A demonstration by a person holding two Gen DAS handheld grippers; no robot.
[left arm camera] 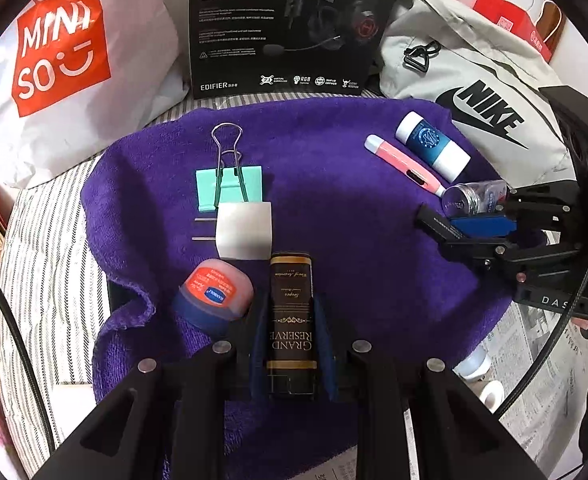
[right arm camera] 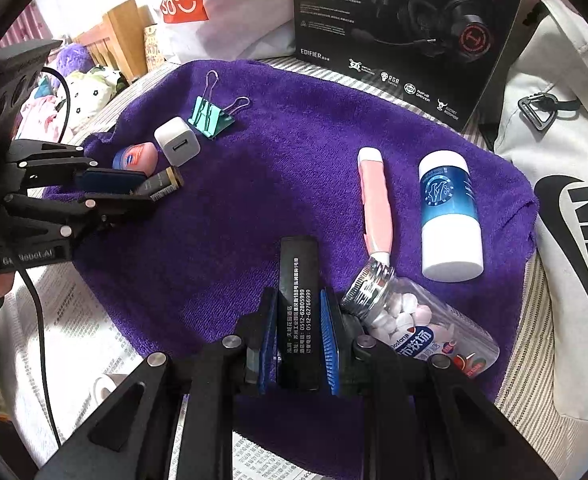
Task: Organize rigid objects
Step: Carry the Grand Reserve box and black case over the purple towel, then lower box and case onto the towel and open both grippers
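A purple towel (left arm camera: 334, 184) lies over a striped bedsheet (left arm camera: 49, 240), backed by an Edifier headset box (left arm camera: 289, 24), a Miniso bag (left arm camera: 61, 48) and a grey Nike bag (left arm camera: 474, 80).

In the left wrist view, the left gripper (left arm camera: 291, 340) clamps a dark Grand Reserve tin (left arm camera: 291, 312) at the towel's near edge. A Vaseline jar (left arm camera: 213, 292) sits just left of the tin, a white charger cube (left arm camera: 243, 230) just beyond it, and a mint binder clip (left arm camera: 229, 184) behind the cube. Toward the towel's right side lie a pink pen-shaped tube (left arm camera: 404, 164) and a blue-and-white bottle (left arm camera: 432, 146).

In the right wrist view, the right gripper (right arm camera: 298, 332) pinches a flat black box (right arm camera: 298, 308) printed with white text, over the towel's near edge. A clear mint bottle (right arm camera: 418, 320) lies touching the gripper's right finger, its silver cap touching the pink tube's tip.
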